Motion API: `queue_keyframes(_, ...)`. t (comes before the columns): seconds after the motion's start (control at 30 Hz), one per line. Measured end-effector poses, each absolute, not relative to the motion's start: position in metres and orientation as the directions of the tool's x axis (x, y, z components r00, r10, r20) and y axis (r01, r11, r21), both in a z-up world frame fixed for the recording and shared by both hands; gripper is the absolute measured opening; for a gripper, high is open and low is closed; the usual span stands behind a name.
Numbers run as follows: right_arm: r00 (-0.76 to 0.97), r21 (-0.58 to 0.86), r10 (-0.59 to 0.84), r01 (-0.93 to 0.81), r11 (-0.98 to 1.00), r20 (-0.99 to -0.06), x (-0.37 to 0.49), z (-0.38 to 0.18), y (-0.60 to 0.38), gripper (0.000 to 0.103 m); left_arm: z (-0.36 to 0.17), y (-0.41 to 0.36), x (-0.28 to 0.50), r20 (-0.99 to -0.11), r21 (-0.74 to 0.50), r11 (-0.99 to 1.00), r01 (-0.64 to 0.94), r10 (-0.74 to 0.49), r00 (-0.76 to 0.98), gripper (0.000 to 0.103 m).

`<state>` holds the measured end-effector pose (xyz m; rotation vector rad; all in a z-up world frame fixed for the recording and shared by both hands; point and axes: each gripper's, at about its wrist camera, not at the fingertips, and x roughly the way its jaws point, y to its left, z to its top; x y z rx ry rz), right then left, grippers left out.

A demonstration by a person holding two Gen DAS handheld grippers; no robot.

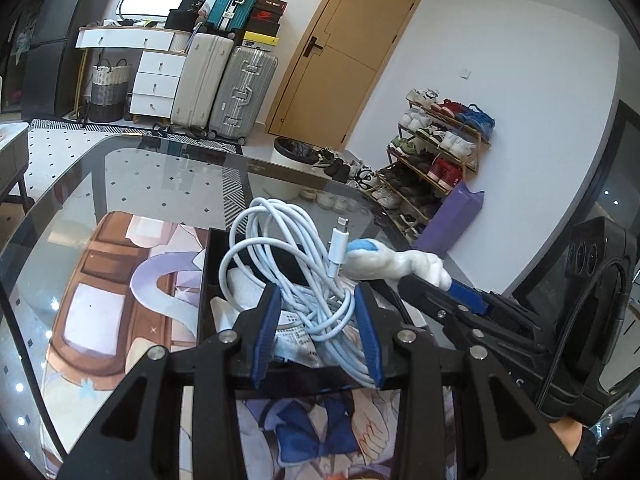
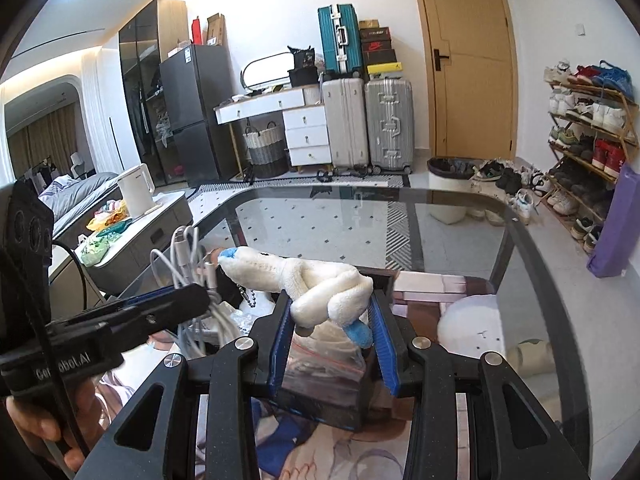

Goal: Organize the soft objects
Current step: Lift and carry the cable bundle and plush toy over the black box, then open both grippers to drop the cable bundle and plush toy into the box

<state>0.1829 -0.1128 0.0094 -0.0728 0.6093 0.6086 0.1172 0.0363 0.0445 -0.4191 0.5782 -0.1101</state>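
Both my grippers tilt down over the black box (image 1: pixel 208 280): my left gripper (image 1: pixel 316 320) pinches the coiled white cable (image 1: pixel 280 240), my right gripper (image 2: pixel 332 320) clamps the plush toy (image 2: pixel 320 280). Far glass table (image 2: pixel 440 220) lies free. Only the right view shows what seems a zip bag (image 2: pixel 324 364) inside.

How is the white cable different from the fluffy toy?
The white cable is thin, smooth and wound in loops with a plug at its end; the plush toy is fat and fuzzy, white with blue tips. The cable sits in the left gripper; the toy sits in the right gripper. Both are soft, mostly white, and held up above the black box on the glass table.
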Motion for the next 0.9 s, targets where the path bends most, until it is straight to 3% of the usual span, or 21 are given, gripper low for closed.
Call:
queue_keyframes(0.43,0.612,0.134,0.51,-0.553,0.822,-0.604,0.21,-0.013,-0.099,0.038,0.031,0.044,0.135,-0.523,-0.398,0.916,-0.054,-0.179,0.833,0.037)
queue_keyframes(0.5,0.606,0.128,0.516,-0.566,0.814,-0.605,0.208,-0.014,-0.1,0.042,0.031,0.041,0.131,-0.532,-0.368,0.929,-0.048,-0.167,0.83,0.04)
queue_keyframes(0.6,0.615,0.113,0.515,-0.571,0.813,-0.597,0.203,-0.013,-0.104,0.045,0.033,0.04,0.121,-0.534,-0.333,0.942,-0.048,-0.146,0.833,0.057)
queue_keyframes(0.7,0.624,0.114,0.513,-0.564,0.818,-0.59,0.197,-0.012,-0.112,0.047,0.037,0.039,0.111,-0.535,-0.291,0.956,-0.047,-0.122,0.836,0.058)
queue_keyframes(0.77,0.624,0.117,0.519,-0.568,0.815,-0.584,0.191,-0.011,-0.116,0.049,0.041,0.038,0.104,-0.54,-0.264,0.963,-0.048,-0.106,0.835,0.068)
queue_keyframes(0.83,0.62,0.117,0.532,-0.581,0.805,-0.577,0.185,-0.011,-0.12,0.059,0.043,0.036,0.096,-0.533,-0.243,0.968,-0.057,-0.085,0.842,0.096)
queue_keyframes(0.9,0.616,0.106,0.547,-0.604,0.79,-0.567,0.175,-0.012,-0.122,0.087,0.045,0.035,0.088,-0.522,-0.219,0.973,-0.069,-0.057,0.851,0.101)
